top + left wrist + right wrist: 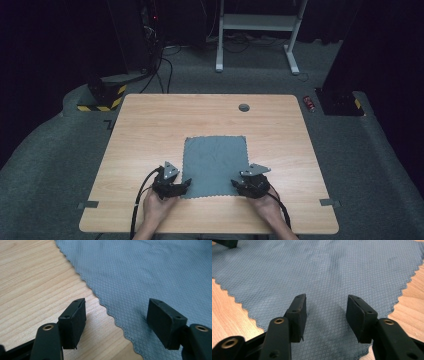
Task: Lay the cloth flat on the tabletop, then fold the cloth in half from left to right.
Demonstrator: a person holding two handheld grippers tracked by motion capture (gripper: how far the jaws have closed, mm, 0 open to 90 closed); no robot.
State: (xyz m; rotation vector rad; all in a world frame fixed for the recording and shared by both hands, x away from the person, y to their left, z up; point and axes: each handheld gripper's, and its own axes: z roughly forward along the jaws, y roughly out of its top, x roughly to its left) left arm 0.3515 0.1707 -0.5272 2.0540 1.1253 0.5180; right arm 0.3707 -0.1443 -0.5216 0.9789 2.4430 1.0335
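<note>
Table (pixel 150 120), wood, w/ grey cloth (pixel 216 165) flat at its near centre. Step in hand, by my read: lining up on the cloth's two near corners for a pinch — likely a fold or lift. Next move calls for jaws going down and shutting on the scalloped hem. Forearms enter from the near edge, hands low. Left gripper (pixel 116 322) spread, straddling the hem — nothing pinched. Right gripper (pixel 325 315) spread over the fabric, nothing held.
</note>
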